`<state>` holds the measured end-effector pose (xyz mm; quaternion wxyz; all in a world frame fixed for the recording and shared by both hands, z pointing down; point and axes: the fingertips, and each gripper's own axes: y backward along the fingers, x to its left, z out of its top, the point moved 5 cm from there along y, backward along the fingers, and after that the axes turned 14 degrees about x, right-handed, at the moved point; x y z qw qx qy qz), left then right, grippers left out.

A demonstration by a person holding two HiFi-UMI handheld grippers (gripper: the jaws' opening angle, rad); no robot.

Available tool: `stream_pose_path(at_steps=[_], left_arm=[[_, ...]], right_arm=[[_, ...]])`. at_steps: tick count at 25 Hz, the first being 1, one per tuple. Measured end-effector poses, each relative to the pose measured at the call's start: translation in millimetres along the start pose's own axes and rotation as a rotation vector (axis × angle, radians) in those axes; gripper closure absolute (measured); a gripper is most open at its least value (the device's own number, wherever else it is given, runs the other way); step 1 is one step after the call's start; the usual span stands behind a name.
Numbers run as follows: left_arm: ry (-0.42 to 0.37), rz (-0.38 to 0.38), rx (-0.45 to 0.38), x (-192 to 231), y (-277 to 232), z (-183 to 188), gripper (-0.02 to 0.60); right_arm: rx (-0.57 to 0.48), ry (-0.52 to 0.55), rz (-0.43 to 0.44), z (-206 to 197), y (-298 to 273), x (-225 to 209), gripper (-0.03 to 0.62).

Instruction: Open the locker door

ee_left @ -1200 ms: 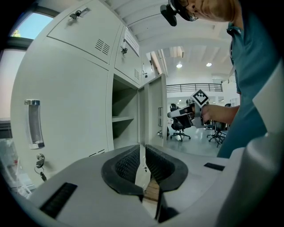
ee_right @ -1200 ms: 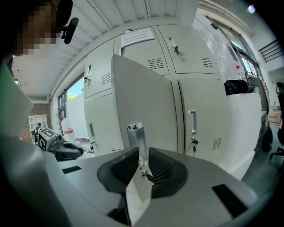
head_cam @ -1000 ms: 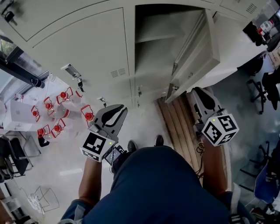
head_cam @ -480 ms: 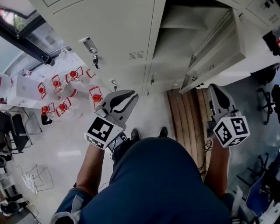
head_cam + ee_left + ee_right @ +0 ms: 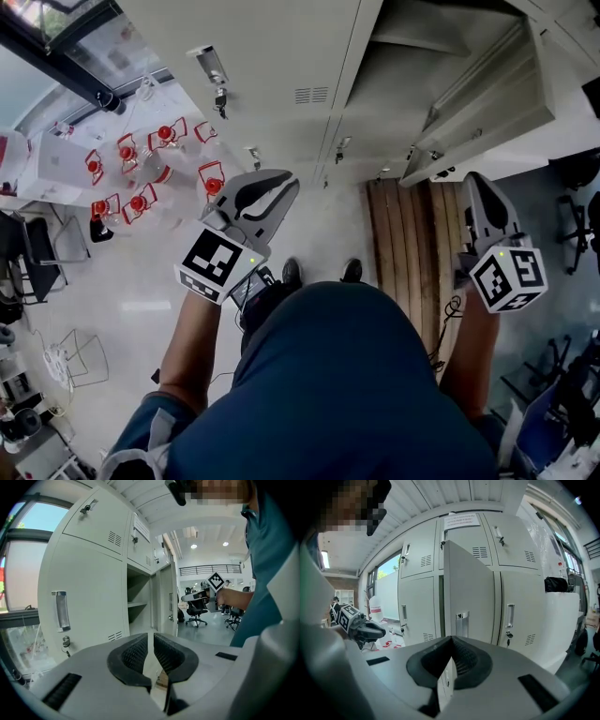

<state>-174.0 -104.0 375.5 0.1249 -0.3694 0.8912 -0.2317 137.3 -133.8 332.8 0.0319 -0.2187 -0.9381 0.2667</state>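
Nearest: I am holding the left gripper [image 5: 151, 638] with its jaws standing a narrow slit apart and nothing between them. I am holding the right gripper [image 5: 450, 641] with its jaws pressed together at the tips, likewise gripping nothing, and it is hanging short of the lockers, touching none of them. Underfoot: my shoes [image 5: 292, 273] are standing on the pale floor, just left of a run of wooden slats [image 5: 403, 244] lying along the foot of the lockers. Next: the locker door [image 5: 468, 588] is standing open, swung out toward me on the right side of its compartment [image 5: 140, 585], with its free edge and recessed handle [image 5: 461, 620] facing the right gripper. Container one, that opened compartment: it is showing a single shelf [image 5: 137, 604] across it, and what is lying deeper inside I cannot tell. Containers two, the closed lockers [image 5: 89, 573] to the left of it: each is carrying a bar handle [image 5: 61, 610], and keys [image 5: 66, 642] are hanging from the lock beneath the nearest one. Containers three, a cluster of clear containers [image 5: 138, 202] with red caps: they are sitting on the floor under the window [image 5: 23, 559], well left of the open door, their contents too small to tell. Farthest: office chairs [image 5: 196, 611] are standing in the room beyond the door.
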Motion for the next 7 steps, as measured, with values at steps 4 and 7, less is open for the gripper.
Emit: stream_pose_path(at_steps=[4, 7], left_arm=[[0.014, 0.041, -0.004, 12.4, 10.9, -4.1, 0.528], [0.023, 0.070, -0.006, 20.9, 18.4, -7.0, 0.528]], right_arm=[[0.003, 0.002, -0.002, -3.1, 0.2, 2.3, 0.557], [0.005, 0.000, -0.002, -4.9, -0.1, 3.5, 0.558]])
